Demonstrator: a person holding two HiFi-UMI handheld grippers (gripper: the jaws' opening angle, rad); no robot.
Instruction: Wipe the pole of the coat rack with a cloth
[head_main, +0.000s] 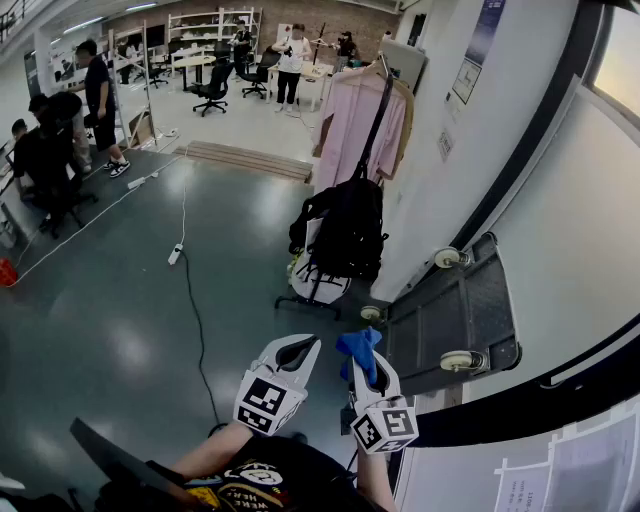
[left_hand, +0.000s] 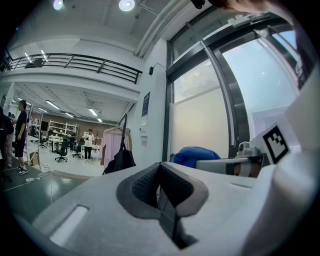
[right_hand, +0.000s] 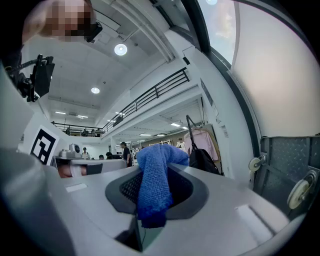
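Cloth update from our end: the blue cloth (right_hand: 155, 185) is a nubby, terry-looking thing. It's bunched into a soft lump and clamped between the jaws of the right gripper (head_main: 366, 364). A floppy tuft sticks up past the tips, and the rest hangs down into the dark, textured rubber pads. The gripper shells themselves are smooth white plastic, each with a cube of black-and-white square markers.

The left gripper (head_main: 292, 350) sits just beside the right one. Its jaws are pressed together with nothing between them, and the ridged grey pads meet along one seam.

The coat rack (head_main: 340, 215) stands ahead of us across the floor (head_main: 110, 310), well apart from both grippers and close to the white wall (head_main: 440, 170). Its pole (head_main: 377, 112) is a thin dark rod, and most of it is covered. A pale pink garment (head_main: 350, 125) is draped from the top, and a bulky black bag (head_main: 350, 235) hangs lower down in front of it.

Right of the rack, a grey metal cart (head_main: 455, 310) with a bumpy tread-plate deck and pale round wheels is tipped up against the wall. The floor is glossy grey and throws back soft reflections. A thin cable (head_main: 190, 300) snakes across it.
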